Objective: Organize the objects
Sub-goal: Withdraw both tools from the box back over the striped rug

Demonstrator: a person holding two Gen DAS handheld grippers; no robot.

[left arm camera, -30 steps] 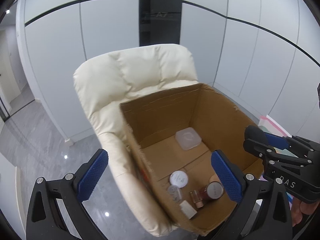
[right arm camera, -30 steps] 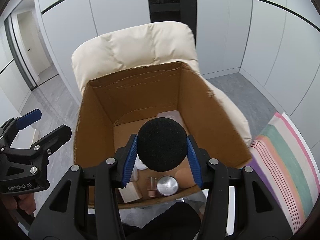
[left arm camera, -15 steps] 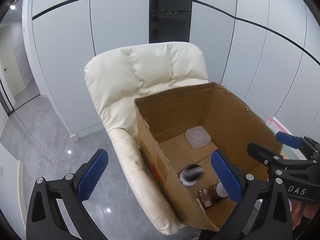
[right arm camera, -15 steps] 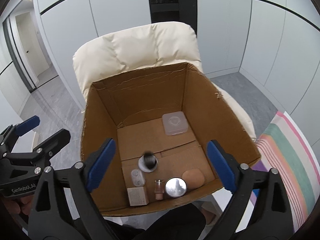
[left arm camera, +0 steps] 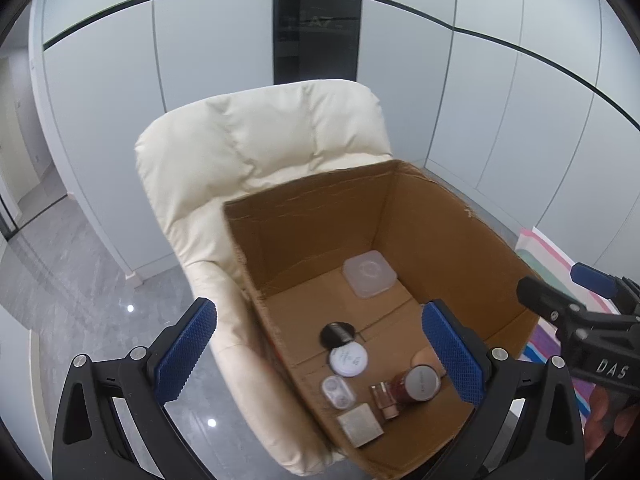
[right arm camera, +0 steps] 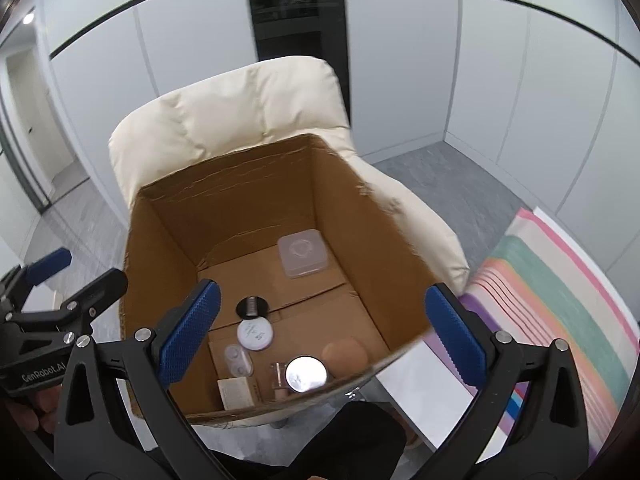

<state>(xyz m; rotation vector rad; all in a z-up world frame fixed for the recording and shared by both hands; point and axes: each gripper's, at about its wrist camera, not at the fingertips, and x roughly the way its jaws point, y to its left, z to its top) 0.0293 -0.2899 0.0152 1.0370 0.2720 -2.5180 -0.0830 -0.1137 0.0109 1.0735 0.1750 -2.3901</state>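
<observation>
An open cardboard box point(left arm camera: 304, 216) point(right arm camera: 376, 216) sits on a cream armchair point(left arm camera: 256, 148) point(right arm camera: 224, 120). On its floor lie a black round object point(left arm camera: 337, 334) point(right arm camera: 251, 306), a white round jar point(left arm camera: 348, 360) point(right arm camera: 255, 333), a clear square container point(left arm camera: 369, 274) point(right arm camera: 303, 253), a silver-lidded jar point(left arm camera: 420, 380) point(right arm camera: 307, 373), a lens case point(left arm camera: 338, 391) point(right arm camera: 237, 360), a small square box point(left arm camera: 359, 424) point(right arm camera: 235, 393), a small bottle and a tan sponge point(right arm camera: 345, 354). My left gripper point(left arm camera: 320, 352) and right gripper point(right arm camera: 322, 334) are both open and empty above the box.
A striped rug point(right arm camera: 560, 304) lies on the grey floor to the right of the chair. White wall panels and a dark column point(left arm camera: 318, 20) stand behind it. A white surface point(right arm camera: 424, 384) is below the box's near right corner.
My right gripper opened and let go of the black round object, which dropped and now lies on the box floor beside the white jar. Both views have shifted a little.
</observation>
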